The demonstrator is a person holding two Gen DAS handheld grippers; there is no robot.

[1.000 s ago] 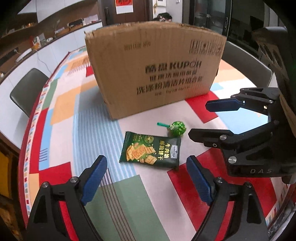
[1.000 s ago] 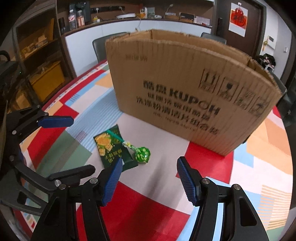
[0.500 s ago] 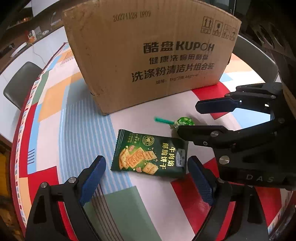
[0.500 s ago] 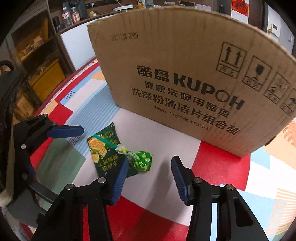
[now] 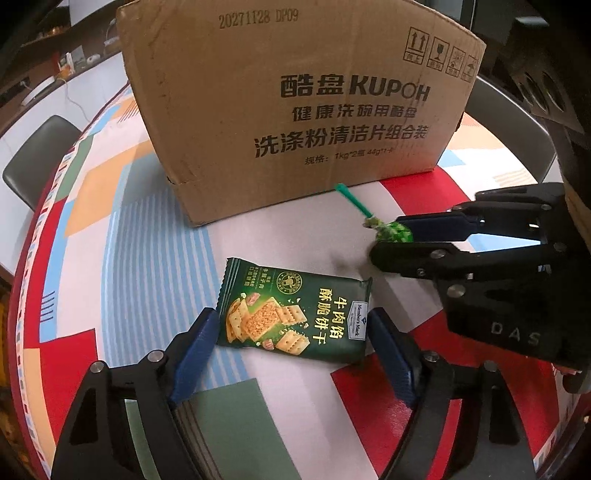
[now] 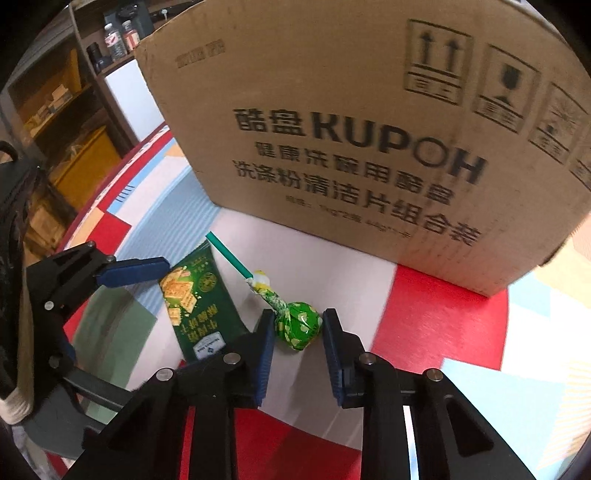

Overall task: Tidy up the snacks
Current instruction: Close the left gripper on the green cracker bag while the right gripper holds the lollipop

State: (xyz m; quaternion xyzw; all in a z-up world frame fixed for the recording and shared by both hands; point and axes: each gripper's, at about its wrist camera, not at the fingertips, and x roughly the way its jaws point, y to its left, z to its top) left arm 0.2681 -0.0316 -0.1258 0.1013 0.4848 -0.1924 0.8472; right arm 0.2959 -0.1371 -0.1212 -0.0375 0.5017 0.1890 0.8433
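The right gripper (image 6: 297, 328) has its jaws clamped on the green foil-wrapped lollipop (image 6: 298, 325) lying on the patchwork-coloured table (image 6: 436, 317); its round head could squirt out. The left gripper (image 5: 291, 332), jaws closing around the dark green cracker packet (image 5: 293, 310) without touching, may crush it.

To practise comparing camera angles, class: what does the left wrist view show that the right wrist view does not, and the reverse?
Only the left wrist view: a grey chair beside the table, and a readable date stamp on the cardboard box.

Only the right wrist view: wooden shelves with bottles.

Both: the box, the patterned tablecloth, the cracker packet between the left gripper's closing jaws, and the right gripper shut on the green lollipop.
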